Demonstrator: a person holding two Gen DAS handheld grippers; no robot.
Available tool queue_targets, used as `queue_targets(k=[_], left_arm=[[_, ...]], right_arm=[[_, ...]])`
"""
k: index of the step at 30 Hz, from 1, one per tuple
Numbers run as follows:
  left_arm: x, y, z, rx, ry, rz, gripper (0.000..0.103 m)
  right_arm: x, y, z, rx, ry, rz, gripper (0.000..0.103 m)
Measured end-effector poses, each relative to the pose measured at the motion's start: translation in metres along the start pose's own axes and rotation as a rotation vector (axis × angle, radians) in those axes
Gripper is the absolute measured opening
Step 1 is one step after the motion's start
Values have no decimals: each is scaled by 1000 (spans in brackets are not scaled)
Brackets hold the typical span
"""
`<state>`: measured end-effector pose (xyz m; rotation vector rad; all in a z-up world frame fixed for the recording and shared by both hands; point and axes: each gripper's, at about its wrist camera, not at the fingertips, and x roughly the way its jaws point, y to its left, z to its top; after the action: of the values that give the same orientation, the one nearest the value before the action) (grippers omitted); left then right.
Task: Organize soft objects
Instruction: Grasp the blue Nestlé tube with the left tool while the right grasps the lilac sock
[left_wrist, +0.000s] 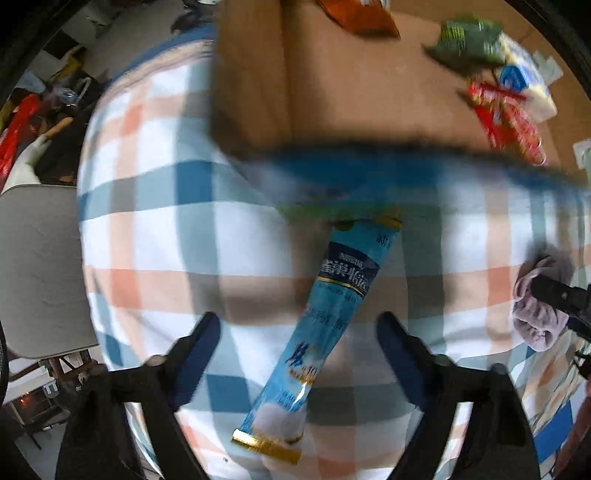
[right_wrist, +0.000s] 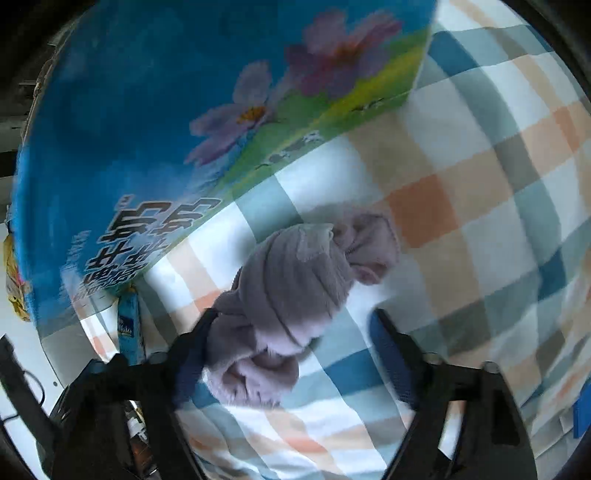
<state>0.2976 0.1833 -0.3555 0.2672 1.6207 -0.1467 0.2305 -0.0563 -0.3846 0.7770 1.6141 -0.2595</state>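
Fingers, left gripper (left_wrist: 297, 354): dark blue pads, spread wide, nothing held. Between them, lengthwise on the checked cloth (left_wrist: 155, 236), lies the sachet (left_wrist: 321, 332).

Sachet: slim stick pack, light blue glossy film, gold crimped ends, printed band near the far end. Judged very light, pliant, probably powder-filled; film likely slippery. Best taken across its narrow width near the middle, where the fill gives the pads something to bite; the flat crimped ends would likely slip out. Far end lies against or just under the blue box edge; which one cannot be told.

Fingers, right gripper (right_wrist: 291, 354): also spread apart, holding nothing. Left finger (right_wrist: 192, 350) touches or overlaps the towel's near end; contact not certain.

Towel (right_wrist: 291, 295): mauve plush fabric, rolled and bunched into a loose knot, ribbed folds, fluffy pile. Judged light, soft, compressible, not fragile. Take hold at the thick middle bundle; loose ends would probably unroll.

Box (right_wrist: 147, 110): large blue printed carton, flower picture and dark lettering, standing just beyond the towel. Interior cardboard-brown, seen from the left wrist; holds snack packets (left_wrist: 498, 110), red, green, orange, blurred.

Cloth: blue, orange, white plaid over the tabletop.
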Motion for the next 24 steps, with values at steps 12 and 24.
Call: queue_targets(k=[12, 24], left_arm=[[0, -32, -68, -19, 97, -92, 23], [-5, -12, -93, -177, 79, -232, 37]], right_arm=[[1, 20, -35, -227, 106, -132, 41], [13, 22, -60, -319, 159, -161, 52]])
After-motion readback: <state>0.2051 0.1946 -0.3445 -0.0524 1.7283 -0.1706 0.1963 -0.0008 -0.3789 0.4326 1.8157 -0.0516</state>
